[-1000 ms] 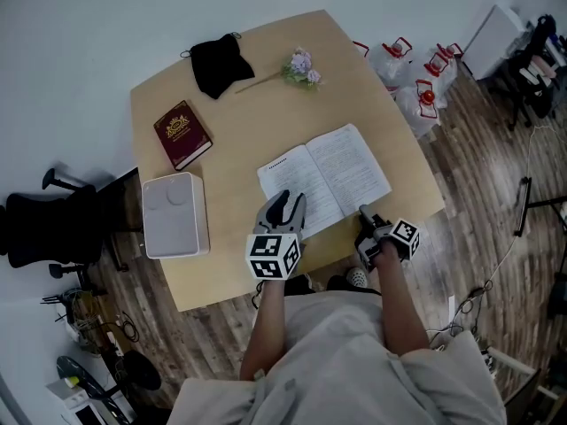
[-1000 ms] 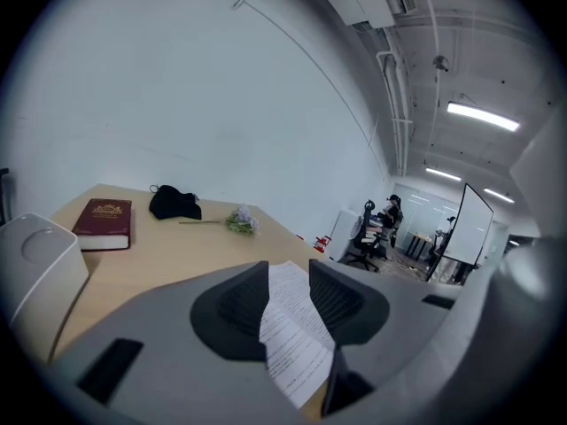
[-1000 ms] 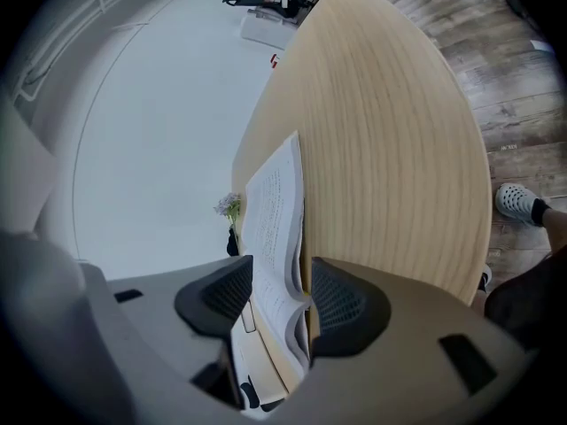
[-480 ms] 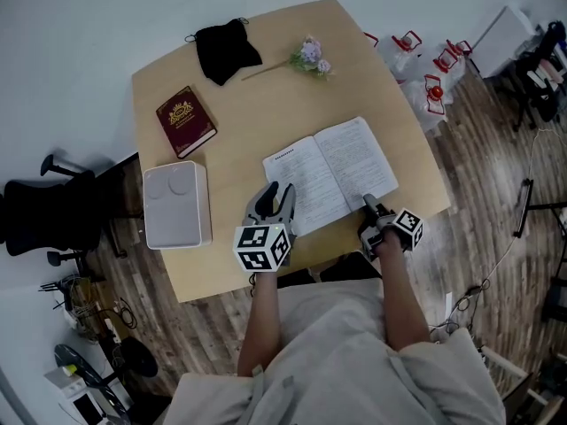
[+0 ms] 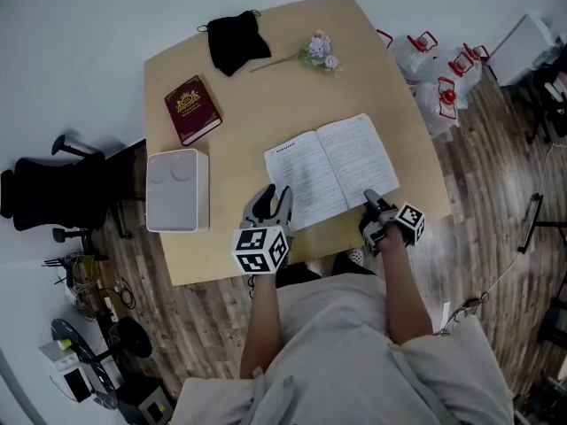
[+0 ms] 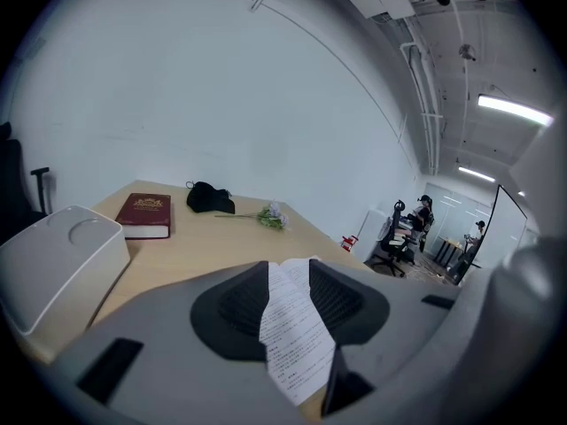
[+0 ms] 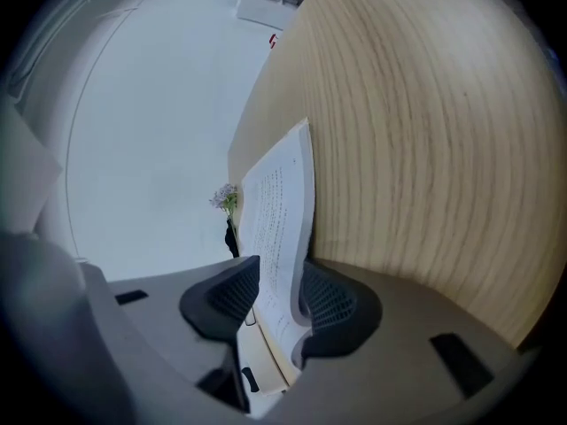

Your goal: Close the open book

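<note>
The open book (image 5: 332, 168) lies flat near the table's front edge, white text pages up. My right gripper (image 5: 370, 200) is at its near right corner. In the right gripper view the book's right-hand half (image 7: 282, 202) stands between the two pads of the right gripper (image 7: 279, 295). The jaws are closing round it, and a little slack still shows. My left gripper (image 5: 271, 198) hovers over the near left corner of the left page. In the left gripper view a strip of that page (image 6: 292, 343) shows through the gap of the left gripper (image 6: 288, 295), which is open and holds nothing.
On the wooden table (image 5: 266, 96) lie a closed dark red book (image 5: 192, 109), a white box (image 5: 177, 189), a black pouch (image 5: 236, 41) and a flower sprig (image 5: 319, 51). Plastic bags (image 5: 434, 69) sit on the floor to the right, a black office chair (image 5: 44, 202) to the left.
My left gripper has drawn back a little toward the table's near edge, uncovering more of the left page. My right gripper has stayed at the book's corner.
</note>
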Action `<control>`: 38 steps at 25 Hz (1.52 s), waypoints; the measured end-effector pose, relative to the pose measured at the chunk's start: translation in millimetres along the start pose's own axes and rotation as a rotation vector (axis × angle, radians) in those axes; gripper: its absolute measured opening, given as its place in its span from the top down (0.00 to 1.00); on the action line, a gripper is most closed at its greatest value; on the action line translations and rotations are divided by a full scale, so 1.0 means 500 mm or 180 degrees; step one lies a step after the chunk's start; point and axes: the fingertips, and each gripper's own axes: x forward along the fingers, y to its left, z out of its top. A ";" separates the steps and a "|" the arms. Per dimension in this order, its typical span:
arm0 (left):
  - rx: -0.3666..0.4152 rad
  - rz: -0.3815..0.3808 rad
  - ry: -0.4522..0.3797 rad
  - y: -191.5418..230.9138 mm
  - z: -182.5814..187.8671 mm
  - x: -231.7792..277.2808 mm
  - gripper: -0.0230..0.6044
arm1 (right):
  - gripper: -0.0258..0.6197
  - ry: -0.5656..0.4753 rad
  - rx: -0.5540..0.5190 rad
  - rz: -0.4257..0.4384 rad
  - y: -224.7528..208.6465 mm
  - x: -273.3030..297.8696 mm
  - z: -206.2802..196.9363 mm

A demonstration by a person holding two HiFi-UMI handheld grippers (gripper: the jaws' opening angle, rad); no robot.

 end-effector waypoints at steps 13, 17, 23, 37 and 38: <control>-0.0137 0.0327 0.0008 0.024 -0.027 -0.036 0.72 | 0.84 -0.0187 -0.0060 -0.0589 -0.018 0.016 0.006; -0.0189 0.0319 0.0018 0.029 -0.037 -0.040 0.72 | 0.86 -0.0337 -0.0277 -0.0845 -0.012 0.013 0.006; -0.0229 0.0331 0.0041 0.049 -0.045 -0.046 0.72 | 0.87 -0.0524 -0.0749 -0.1136 -0.004 0.007 0.006; -0.0183 0.0319 0.0241 0.079 -0.058 -0.045 0.93 | 0.89 -0.0676 -0.1584 -0.1064 0.031 0.009 -0.001; -0.0176 0.0315 0.0247 0.077 -0.059 -0.045 0.93 | 0.89 -0.0678 -0.1595 -0.1055 0.032 0.008 -0.001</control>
